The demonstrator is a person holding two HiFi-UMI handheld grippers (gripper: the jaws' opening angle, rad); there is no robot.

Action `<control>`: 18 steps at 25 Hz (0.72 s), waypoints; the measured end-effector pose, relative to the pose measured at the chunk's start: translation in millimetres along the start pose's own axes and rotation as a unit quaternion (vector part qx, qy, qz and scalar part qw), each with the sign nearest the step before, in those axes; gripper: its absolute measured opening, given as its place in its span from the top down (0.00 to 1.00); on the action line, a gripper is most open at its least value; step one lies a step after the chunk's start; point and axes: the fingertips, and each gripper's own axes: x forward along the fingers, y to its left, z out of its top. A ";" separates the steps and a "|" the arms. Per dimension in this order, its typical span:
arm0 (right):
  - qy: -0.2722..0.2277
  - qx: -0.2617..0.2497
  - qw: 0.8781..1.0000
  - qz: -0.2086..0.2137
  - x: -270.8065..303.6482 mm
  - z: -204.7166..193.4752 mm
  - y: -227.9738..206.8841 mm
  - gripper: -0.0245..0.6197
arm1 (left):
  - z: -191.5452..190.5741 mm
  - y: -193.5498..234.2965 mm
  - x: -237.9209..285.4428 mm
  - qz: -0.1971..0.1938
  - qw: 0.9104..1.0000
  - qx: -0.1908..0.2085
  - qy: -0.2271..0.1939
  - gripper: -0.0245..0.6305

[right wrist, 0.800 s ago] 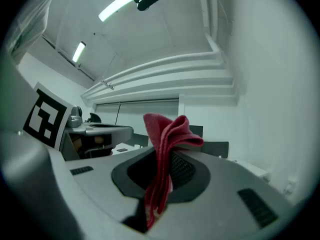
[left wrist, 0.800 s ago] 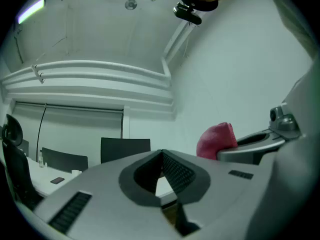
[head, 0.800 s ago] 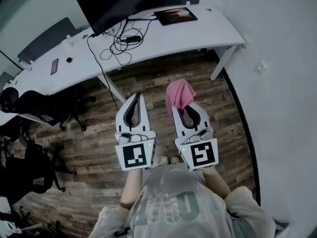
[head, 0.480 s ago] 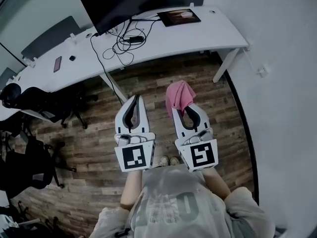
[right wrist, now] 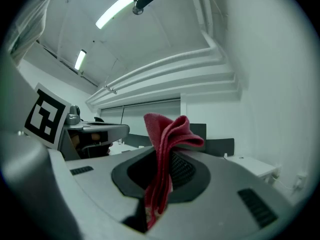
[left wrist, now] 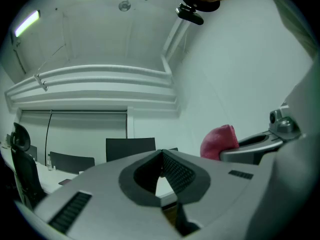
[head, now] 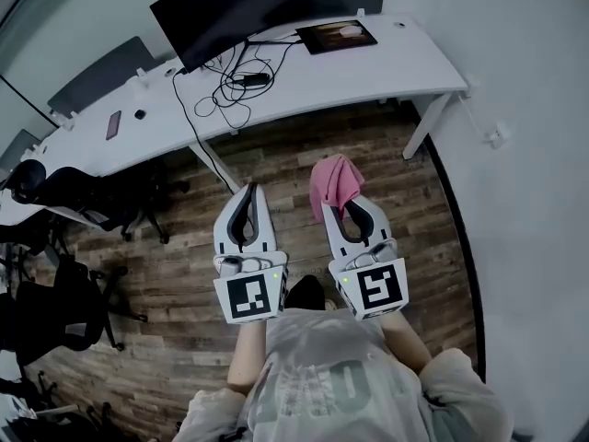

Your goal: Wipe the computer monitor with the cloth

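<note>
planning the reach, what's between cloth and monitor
In the head view: wood floor past the cloth, then the white desk with tangled black cables.

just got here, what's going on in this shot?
A person on a wood floor holds a gripper in each hand. The right gripper is shut on a crumpled pink cloth; the left gripper is shut, empty. The black computer monitor sits on the white desk ahead, not yet reached.
</note>
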 end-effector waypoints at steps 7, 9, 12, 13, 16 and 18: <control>0.012 -0.006 1.000 0.005 32.5 -22.0 -26.3 0.88 | -20.8 12.2 47.6 -0.001 1.000 -0.003 -0.003 0.94; 0.009 -0.009 1.000 0.003 52.7 -27.9 -36.4 0.88 | -27.7 18.2 69.3 -0.004 1.000 -0.004 -0.008 0.94; 0.005 -0.017 1.000 0.002 92.7 -31.5 -50.4 0.88 | -33.6 36.1 108.8 -0.004 1.000 -0.007 -0.019 0.94; 0.005 -0.020 1.000 0.003 108.3 -31.5 -55.3 0.88 | -34.7 43.1 123.8 -0.003 1.000 -0.008 -0.022 0.94; 0.002 -0.029 1.000 0.011 166.5 -30.4 -74.6 0.88 | -37.9 66.6 179.9 0.001 0.999 -0.014 -0.031 0.94; -0.005 -0.034 0.999 0.015 213.7 -26.1 -90.6 0.88 | -38.0 85.3 224.0 0.002 0.999 -0.013 -0.040 0.94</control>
